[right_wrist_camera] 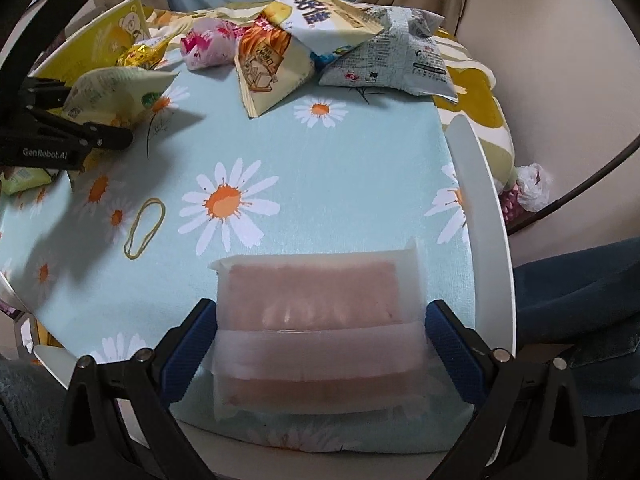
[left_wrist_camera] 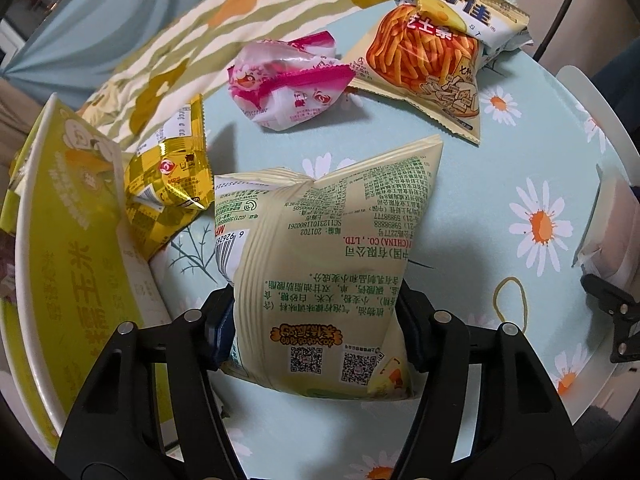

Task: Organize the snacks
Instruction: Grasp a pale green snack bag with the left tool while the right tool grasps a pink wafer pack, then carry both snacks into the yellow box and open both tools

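My left gripper (left_wrist_camera: 316,332) is shut on a pale yellow snack bag (left_wrist_camera: 328,264) with green print and holds it above the daisy tablecloth (left_wrist_camera: 500,168); the bag also shows in the right wrist view (right_wrist_camera: 116,88). My right gripper (right_wrist_camera: 320,340) is shut on a frosted pack of pink wafers (right_wrist_camera: 316,320) near the table's front edge. On the cloth lie a gold packet (left_wrist_camera: 172,176), a pink-and-white packet (left_wrist_camera: 288,80), a cheese-stick bag (left_wrist_camera: 432,64) and a grey-print bag (right_wrist_camera: 400,56).
A yellow corn-snack box (left_wrist_camera: 68,240) stands at the left edge. A rubber band (right_wrist_camera: 145,227) lies on the cloth. A yellow-flowered cloth (left_wrist_camera: 224,28) lies behind the table. The table's white rim (right_wrist_camera: 484,216) runs along the right.
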Tool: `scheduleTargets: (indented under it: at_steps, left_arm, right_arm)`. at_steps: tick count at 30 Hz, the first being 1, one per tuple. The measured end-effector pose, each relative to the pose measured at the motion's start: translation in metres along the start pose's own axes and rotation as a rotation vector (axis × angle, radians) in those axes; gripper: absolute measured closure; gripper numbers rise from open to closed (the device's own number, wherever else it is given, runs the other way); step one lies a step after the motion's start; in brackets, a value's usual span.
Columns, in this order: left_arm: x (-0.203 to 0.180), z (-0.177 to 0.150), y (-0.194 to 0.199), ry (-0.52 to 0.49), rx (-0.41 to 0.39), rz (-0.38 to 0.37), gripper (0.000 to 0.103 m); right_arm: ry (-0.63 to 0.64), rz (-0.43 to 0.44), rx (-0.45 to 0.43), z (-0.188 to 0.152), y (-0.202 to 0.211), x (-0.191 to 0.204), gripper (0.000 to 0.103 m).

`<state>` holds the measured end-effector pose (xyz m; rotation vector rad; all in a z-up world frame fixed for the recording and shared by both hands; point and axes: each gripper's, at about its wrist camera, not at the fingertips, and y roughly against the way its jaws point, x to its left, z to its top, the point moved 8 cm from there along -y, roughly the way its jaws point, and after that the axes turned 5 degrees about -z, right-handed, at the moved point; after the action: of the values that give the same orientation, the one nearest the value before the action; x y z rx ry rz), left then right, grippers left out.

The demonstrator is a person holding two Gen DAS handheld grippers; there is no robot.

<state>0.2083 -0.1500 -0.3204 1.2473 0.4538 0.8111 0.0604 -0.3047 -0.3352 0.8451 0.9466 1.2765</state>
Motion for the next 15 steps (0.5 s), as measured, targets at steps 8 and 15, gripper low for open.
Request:
scheduleTargets:
  at_steps: [8, 15]
  left_arm:
    - [-0.003, -0.002, 0.012, 0.036, -0.011, -0.011, 0.04]
    - [0.002, 0.005, 0.04, 0.084, -0.065, -0.027, 0.041]
  right_arm:
    - [0.011, 0.012, -0.02, 0.007, 0.006, 0.007, 0.031]
    - [-0.005, 0.048, -0.054, 0.034, 0.018, 0.009, 0.032]
